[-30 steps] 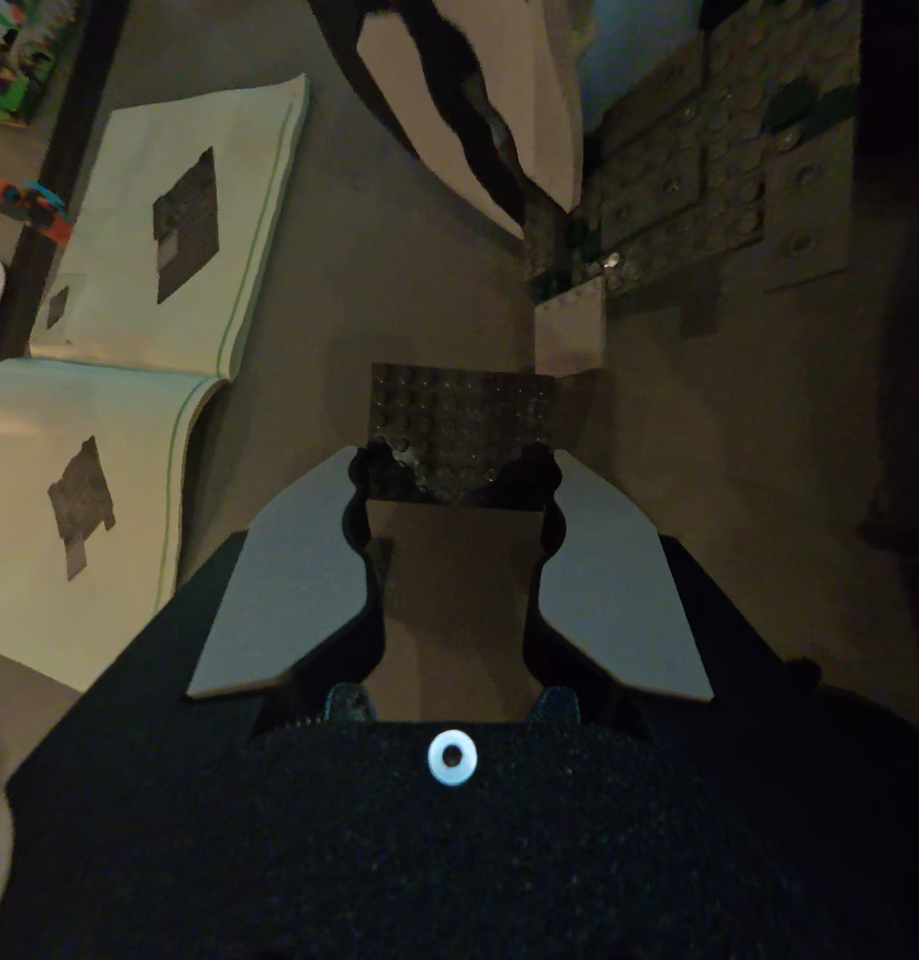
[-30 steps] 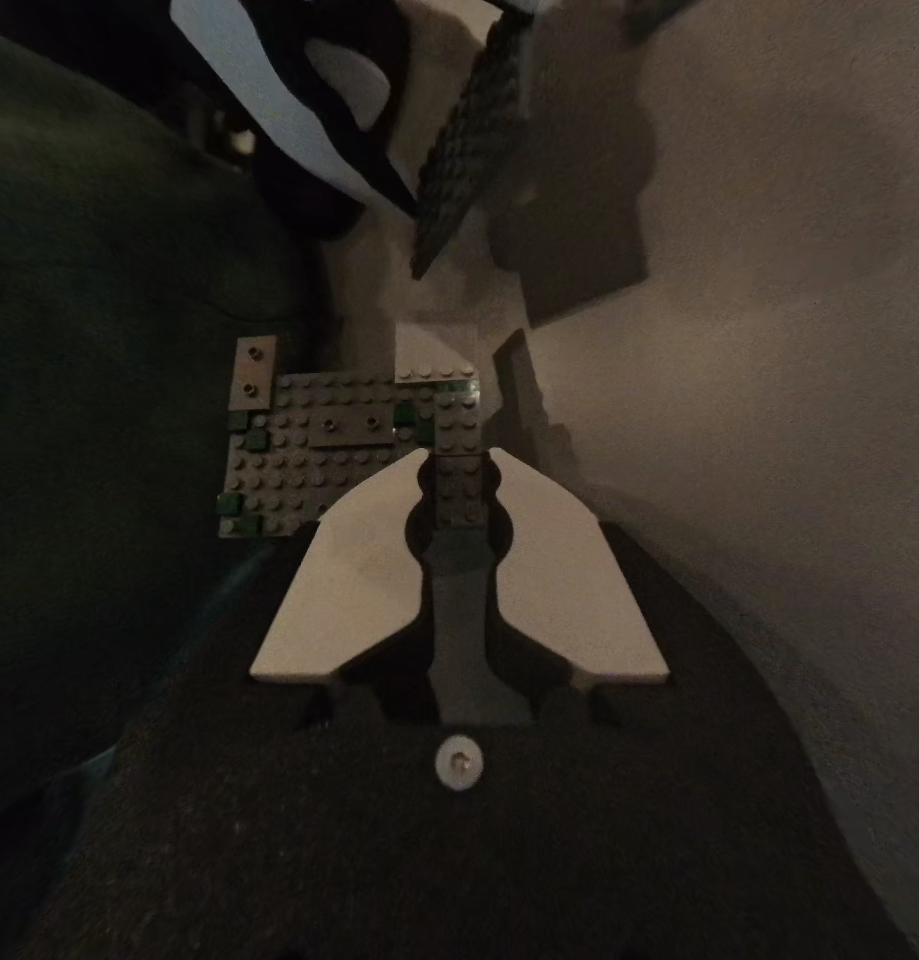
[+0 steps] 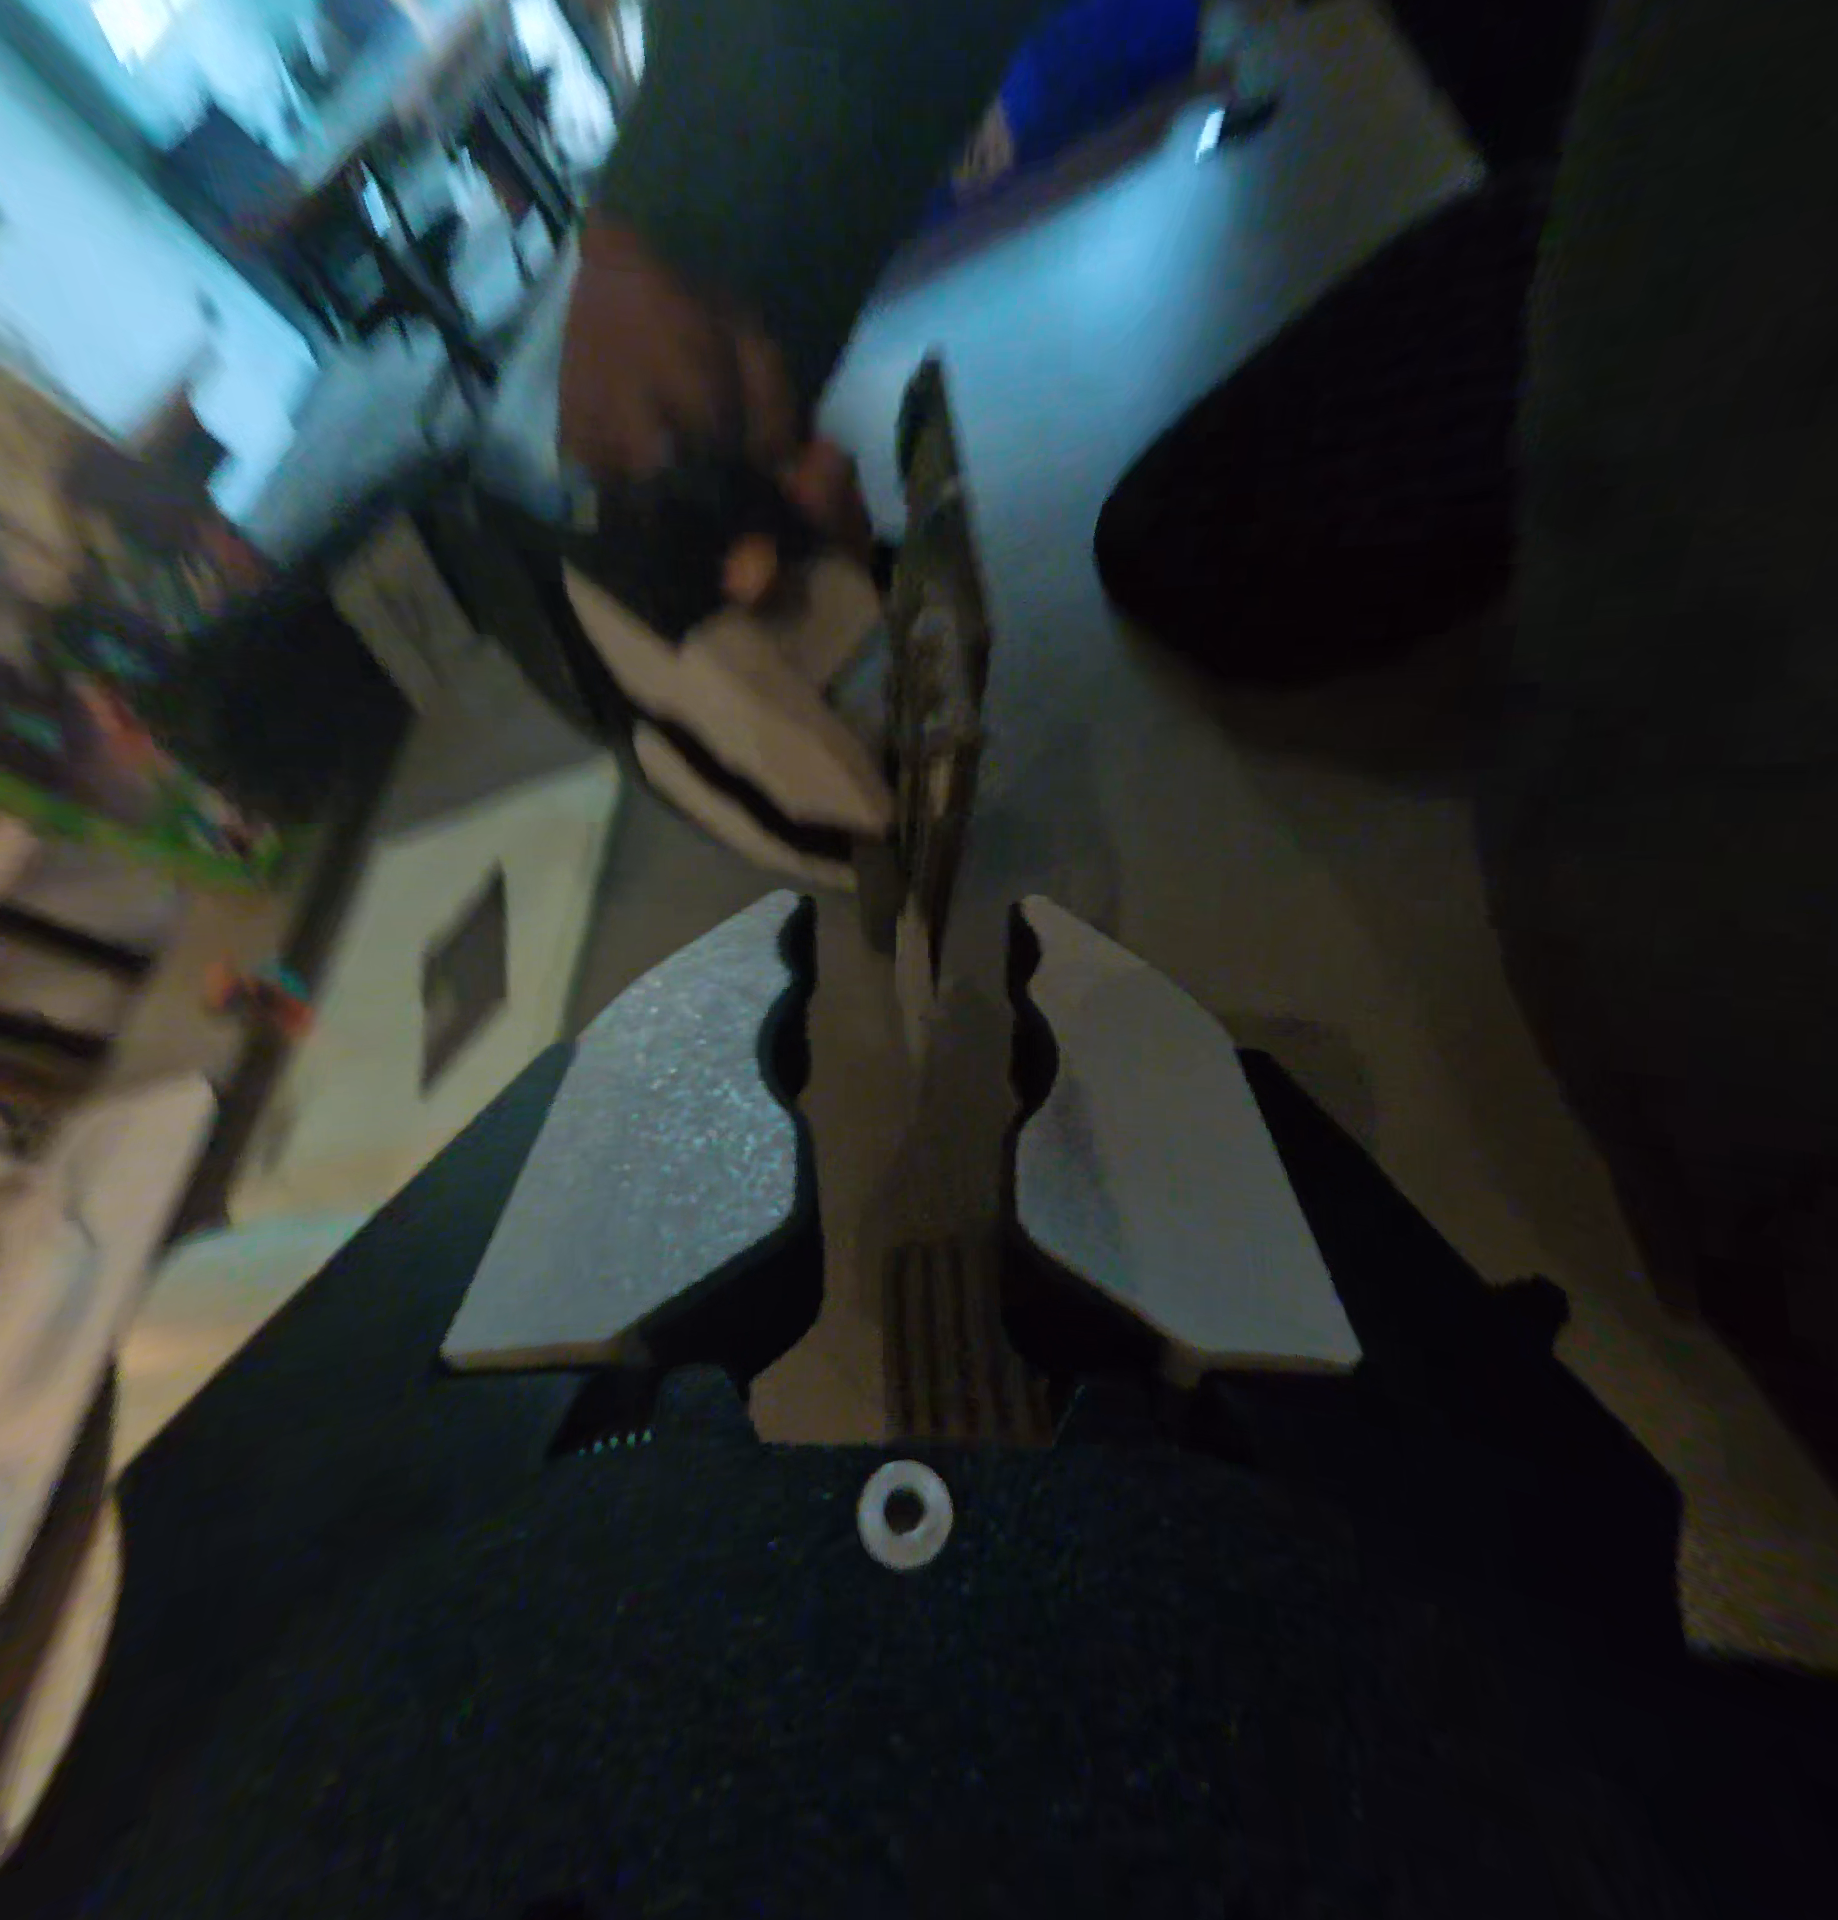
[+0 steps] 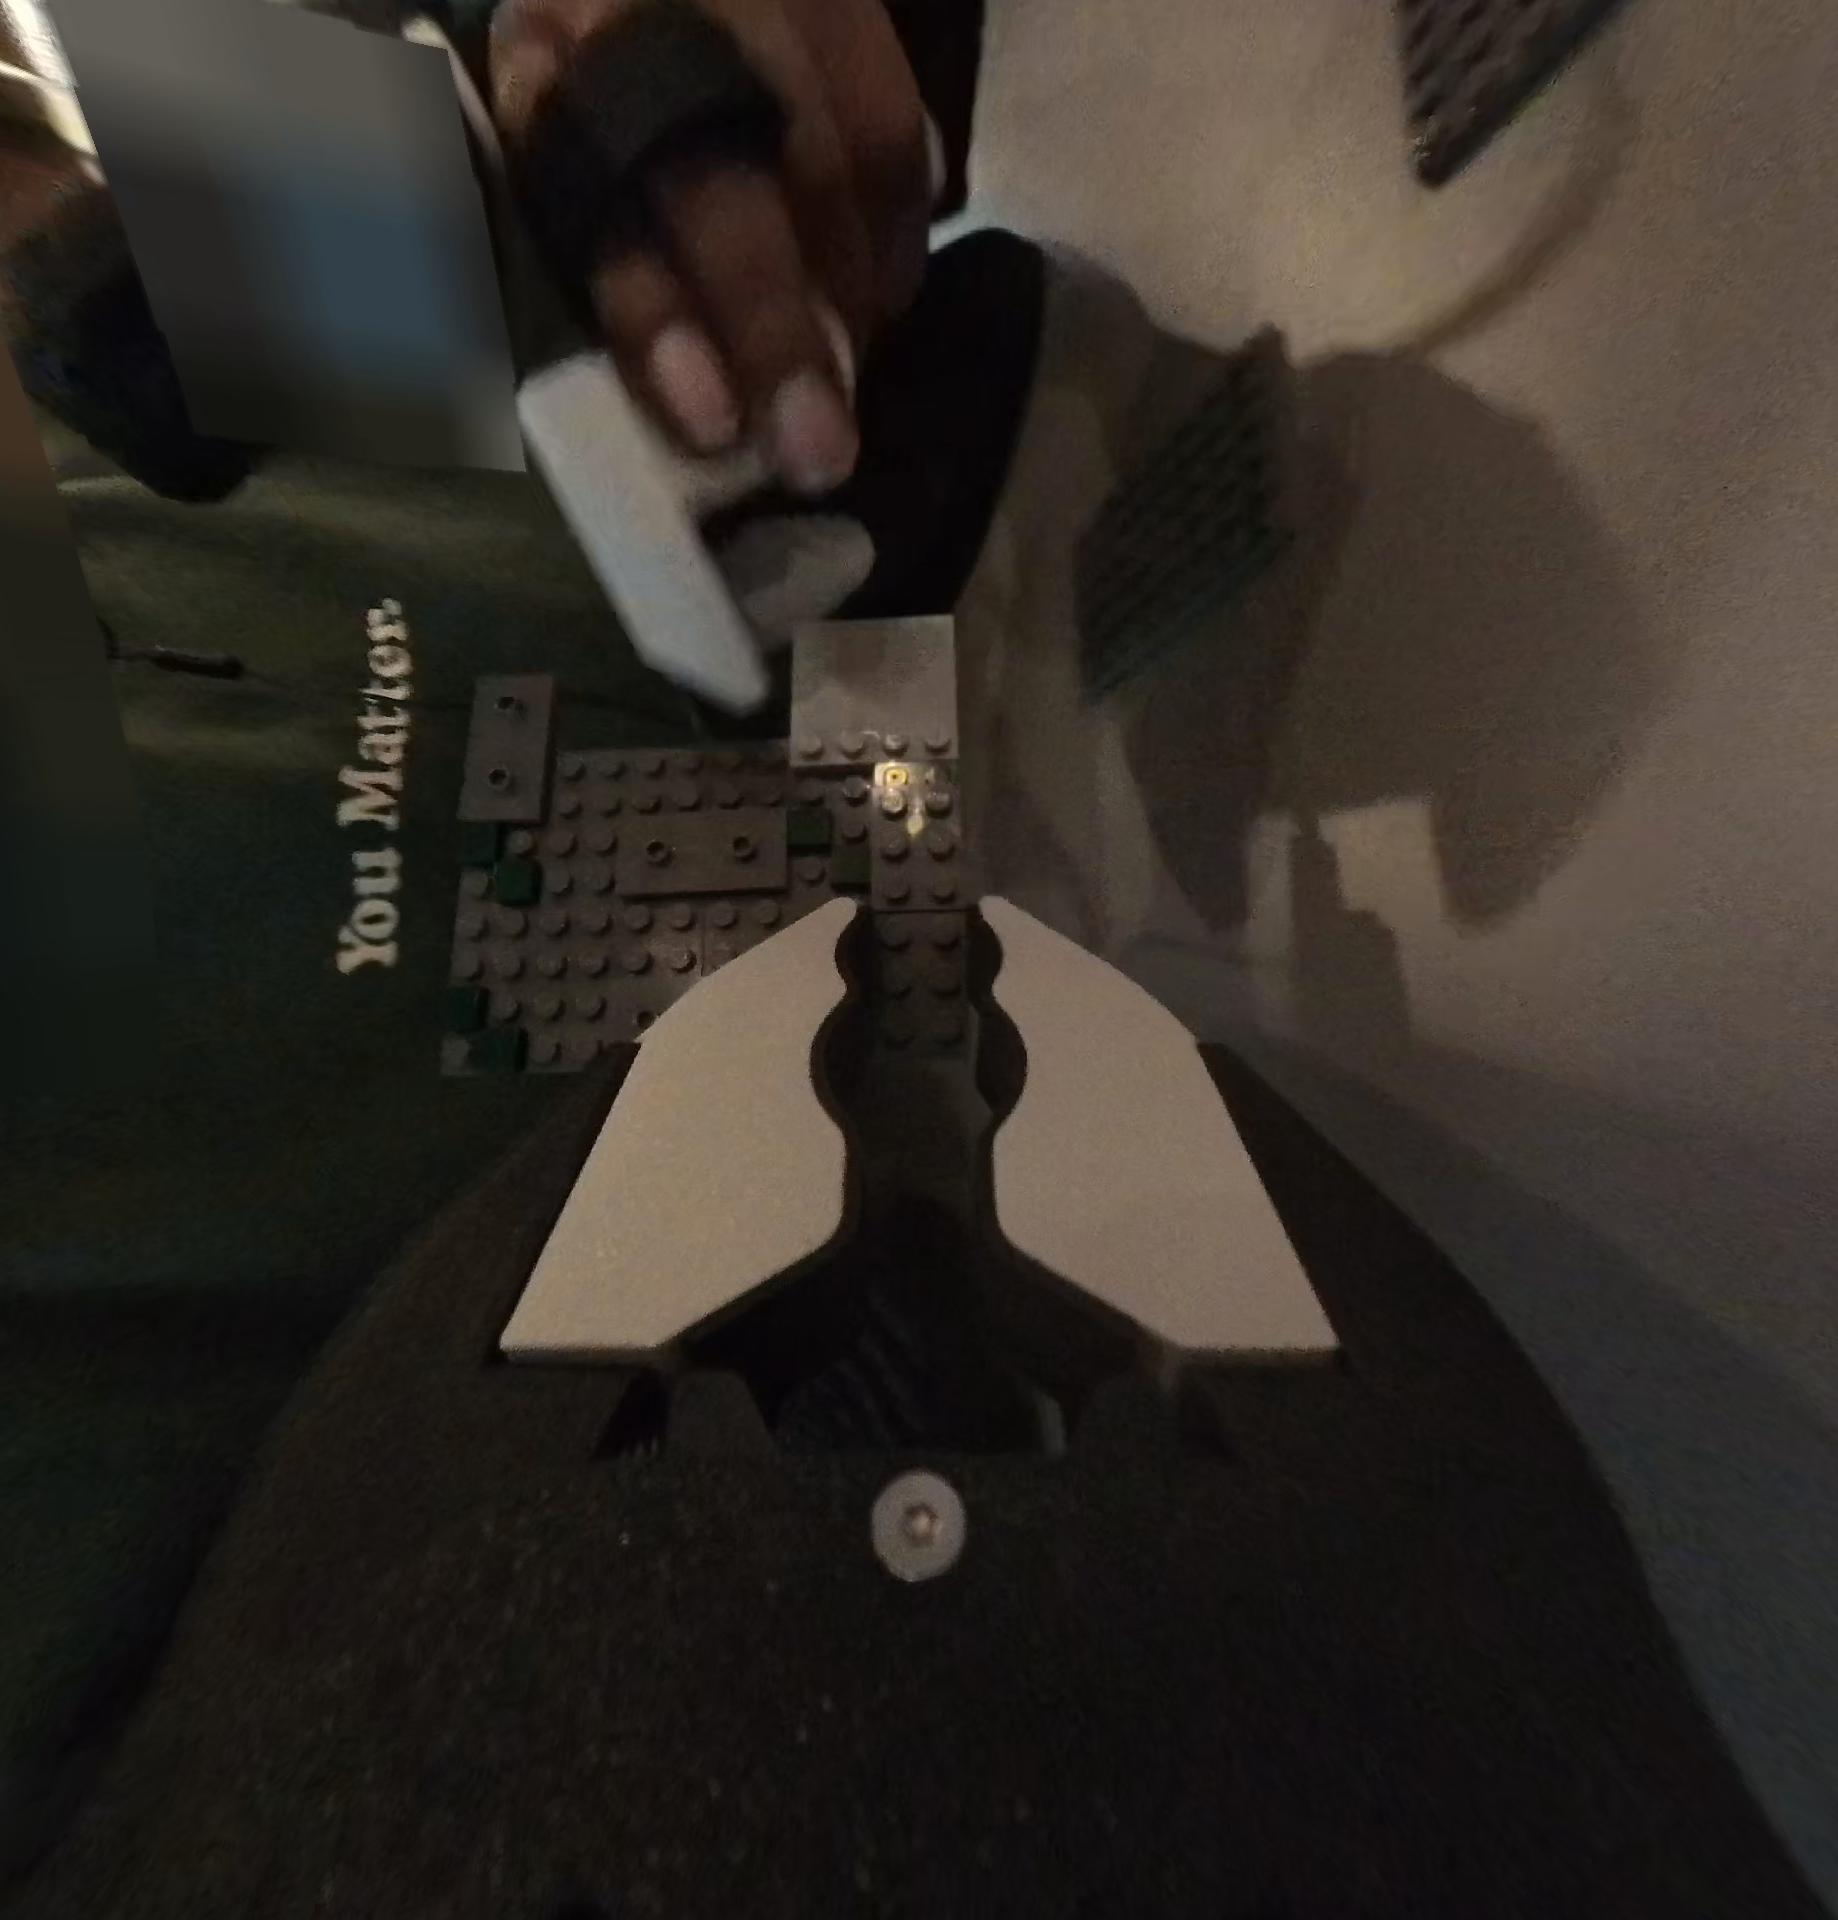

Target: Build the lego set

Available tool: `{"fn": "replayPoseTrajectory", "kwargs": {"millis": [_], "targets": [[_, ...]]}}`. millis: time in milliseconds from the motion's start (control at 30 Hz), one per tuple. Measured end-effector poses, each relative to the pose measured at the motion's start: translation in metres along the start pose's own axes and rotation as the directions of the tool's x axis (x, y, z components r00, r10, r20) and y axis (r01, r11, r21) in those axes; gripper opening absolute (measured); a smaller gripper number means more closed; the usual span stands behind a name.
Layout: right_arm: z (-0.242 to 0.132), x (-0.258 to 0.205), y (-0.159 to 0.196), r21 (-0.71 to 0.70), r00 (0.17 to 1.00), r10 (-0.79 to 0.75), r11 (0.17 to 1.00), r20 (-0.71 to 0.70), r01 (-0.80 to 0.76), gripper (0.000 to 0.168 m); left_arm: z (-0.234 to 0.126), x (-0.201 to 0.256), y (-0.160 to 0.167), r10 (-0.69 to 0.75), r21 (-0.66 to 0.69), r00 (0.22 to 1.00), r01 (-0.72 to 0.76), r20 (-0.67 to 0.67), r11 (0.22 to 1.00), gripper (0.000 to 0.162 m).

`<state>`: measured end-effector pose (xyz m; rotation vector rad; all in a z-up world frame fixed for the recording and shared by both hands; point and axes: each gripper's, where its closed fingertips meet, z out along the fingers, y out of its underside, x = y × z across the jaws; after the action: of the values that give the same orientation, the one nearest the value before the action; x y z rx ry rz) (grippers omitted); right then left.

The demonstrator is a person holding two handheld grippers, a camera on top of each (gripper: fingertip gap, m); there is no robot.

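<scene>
Grey studded plates joined into one flat lego assembly (image 4: 624, 904) fill the middle of the right wrist view, stud side turned to the camera. Its narrow two-stud arm runs straight out along the fingers, and the broad part spreads to the left of them. A paler grey plate (image 4: 873, 686) caps the far end. The right gripper (image 4: 920, 925) pinches that narrow arm from both sides, fingertips pressed against its edges. In the left wrist view the same assembly (image 3: 936, 675) shows edge-on, a thin upright sliver whose long axis leads up and away from the camera. Its near end reaches between the fingertips of the left gripper (image 3: 910, 914), which stand spread with a clear gap on each side and touch nothing. The right gripper (image 3: 780, 800) shows there too, clamped on the sliver's left face, with a hand (image 3: 666, 384) behind it. From the right wrist view the left gripper's white finger (image 4: 645, 540) points down at the paler plate, held by a hand (image 4: 728, 208). A dark studded plate (image 4: 1185, 540) shows blurred over the pale table (image 4: 1517, 1143); whether it rests there I cannot tell.
</scene>
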<state>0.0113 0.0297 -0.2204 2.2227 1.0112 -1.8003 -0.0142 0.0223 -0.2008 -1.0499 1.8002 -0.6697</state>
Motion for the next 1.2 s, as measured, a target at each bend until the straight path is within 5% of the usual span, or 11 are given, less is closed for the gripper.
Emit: {"fn": "replayPoseTrajectory", "kwargs": {"millis": [167, 300, 333, 400, 533, 700, 767, 833, 967, 1067, 1200], "targets": [[0.008, -0.01, -0.003, 0.027, 0.997, 0.005, 1.0, 0.074, -0.007, 0.016, 0.003, 0.0, -0.017, 0.061, 0.074, 0.997, -0.064, 0.049, 0.995, 0.007], [0.004, -0.016, -0.018, 0.126, 0.993, -0.045, 0.992, 0.107, 0.032, 0.018, -0.001, -0.004, -0.019, 0.007, 0.105, 0.998, -0.014, 0.064, 0.994, 0.006], [0.0, -0.019, -0.025, 0.173, 0.991, -0.086, 0.983, 0.102, 0.067, 0.03, -0.003, -0.005, -0.021, -0.009, 0.119, 0.998, 0.001, 0.064, 0.993, 0.006], [-0.015, -0.023, -0.04, 0.262, 0.979, -0.202, 0.947, 0.027, 0.188, 0.05, -0.007, -0.012, -0.022, -0.051, 0.138, 0.996, 0.04, 0.078, 0.99, 0.005], [-0.058, -0.047, -0.048, 0.339, 0.845, -0.465, 0.775, -0.265, 0.533, 0.051, -0.016, -0.028, -0.01, -0.363, 0.165, 0.932, 0.361, -0.016, 0.918, 0.006], [-0.035, -0.042, -0.042, 0.152, 0.635, -0.538, 0.684, -0.555, 0.713, 0.048, -0.009, -0.026, 0.005, -0.653, 0.126, 0.727, 0.683, -0.213, 0.72, 0.005], [-0.025, -0.037, -0.043, 0.149, 0.642, -0.522, 0.699, -0.561, 0.699, 0.043, -0.001, -0.022, 0.007, -0.677, 0.091, 0.692, 0.713, -0.251, 0.695, 0.006], [-0.025, -0.032, -0.042, 0.151, 0.673, -0.497, 0.733, -0.548, 0.664, 0.008, 0.006, -0.021, 0.008, -0.684, 0.066, 0.679, 0.721, -0.267, 0.69, 0.006], [-0.032, -0.027, -0.042, 0.246, 0.831, -0.331, 0.848, -0.447, 0.469, 0.005, 0.009, -0.026, 0.014, -0.701, 0.049, 0.672, 0.729, -0.239, 0.683, 0.01], [-0.039, -0.005, -0.038, 0.33, 0.949, -0.095, 0.923, -0.3, 0.197, 0.005, 0.0, -0.034, 0.03, -0.682, 0.022, 0.719, 0.69, -0.132, 0.723, 0.039], [-0.044, 0.035, -0.03, 0.331, 0.97, 0.089, 0.944, -0.227, -0.009, 0.005, -0.019, -0.034, 0.057, -0.576, -0.078, 0.818, 0.575, 0.02, 0.814, 0.048]]}}
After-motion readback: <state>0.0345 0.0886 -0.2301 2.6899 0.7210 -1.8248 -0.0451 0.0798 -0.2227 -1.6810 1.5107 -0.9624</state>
